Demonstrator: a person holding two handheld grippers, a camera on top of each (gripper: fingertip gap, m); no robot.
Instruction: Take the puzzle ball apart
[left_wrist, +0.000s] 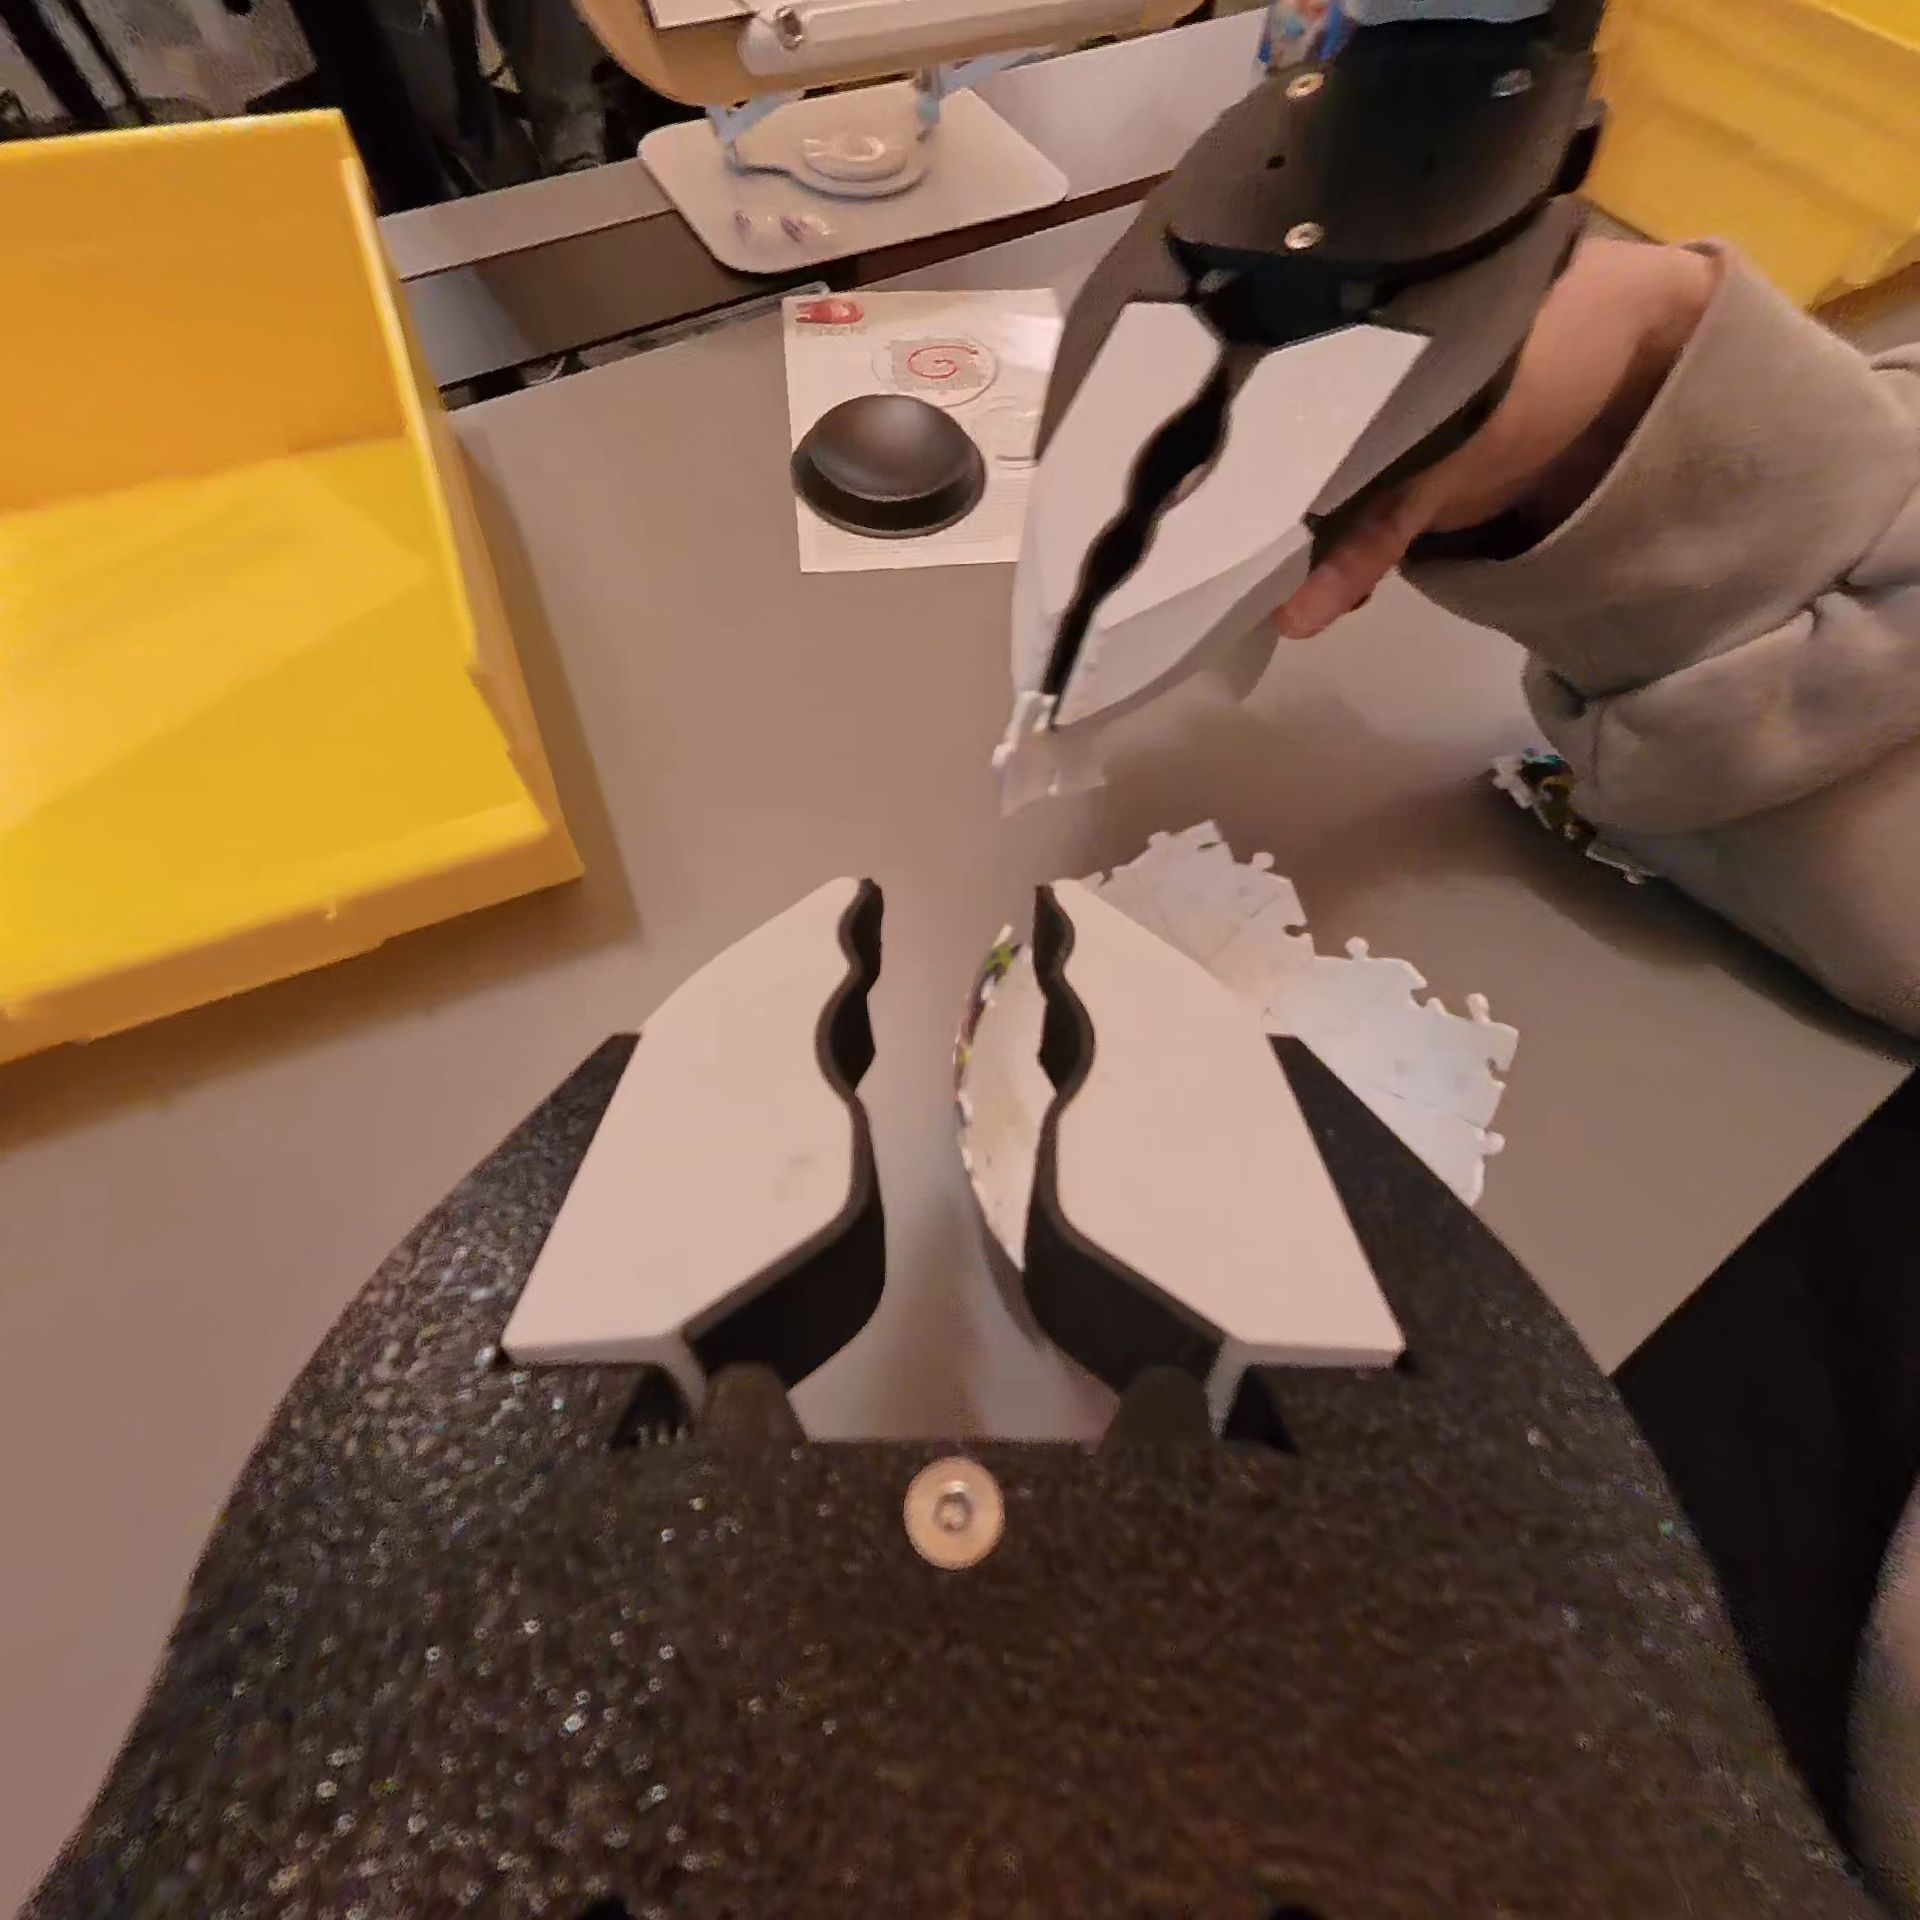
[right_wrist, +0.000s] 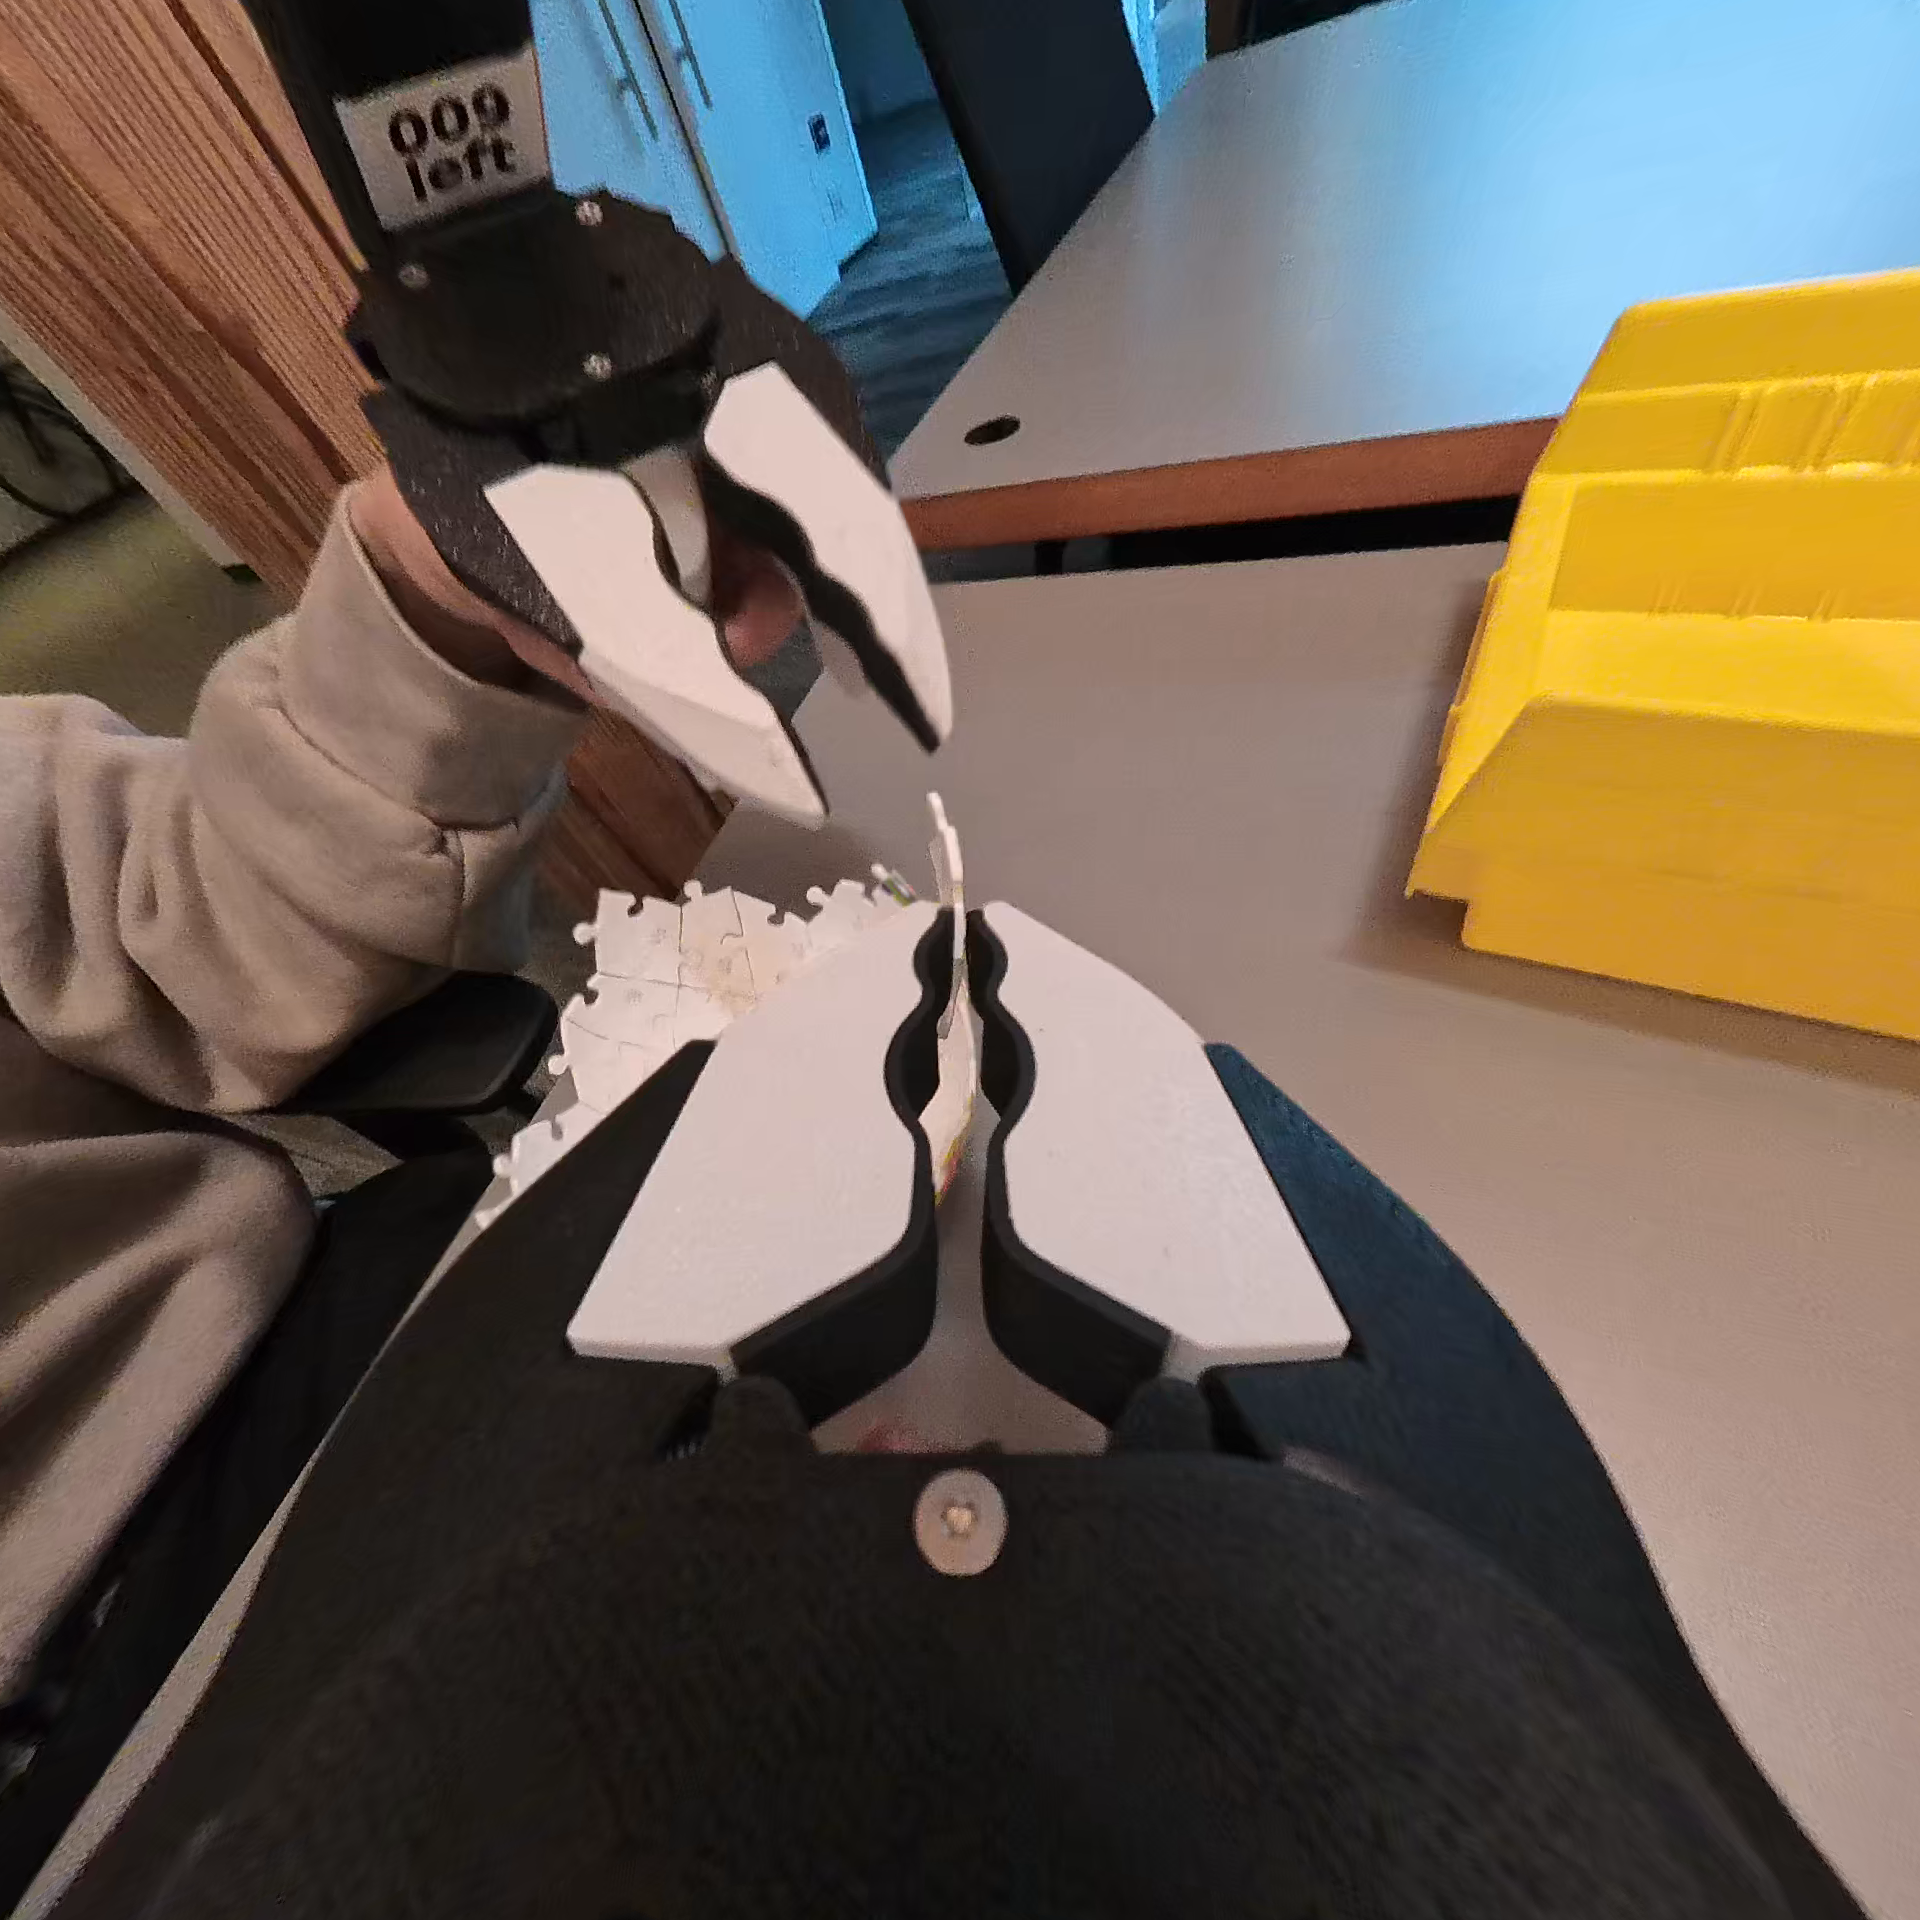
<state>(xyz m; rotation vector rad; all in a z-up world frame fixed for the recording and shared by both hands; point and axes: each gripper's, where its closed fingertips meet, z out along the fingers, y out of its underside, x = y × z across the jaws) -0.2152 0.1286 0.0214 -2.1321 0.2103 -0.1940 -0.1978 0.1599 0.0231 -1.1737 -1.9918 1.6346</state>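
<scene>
Puzzle ball: what is left of it is a curved white shell of joined pieces (left_wrist: 1340, 1029), its inside up, low on the grey table (left_wrist: 727, 665) at center right of the left wrist view, near the table edge.
Loose piece: 1 small white piece (left_wrist: 1044, 764) hangs at the tips of the right gripper (left_wrist: 1049, 717), above the shell and apart from it.
Right gripper: jaws nearly together, pinching this piece on its edge; in the right wrist view the piece (right_wrist: 951, 935) stands thin between the pads, its long axis along the fingers.
Left gripper: (left_wrist: 956, 904) jaws apart by a clear gap, nothing between them; in the right wrist view it (right_wrist: 883, 774) hovers at upper left, tips pointing down.
Key relation: the shell lies just right of the left gripper's right finger and partly behind it, so this is the nearer tool; the shell rim probably runs from lower left to upper right, though the finger hides part of it.
Open room: bare table in the center of the frame; the yellow bin (left_wrist: 239, 644) is well apart at the left.
Edges: a sleeve (left_wrist: 1714, 644) is near the shell at the right.
Other pieces: some coloured ones (left_wrist: 1548, 795) beside the sleeve.
</scene>
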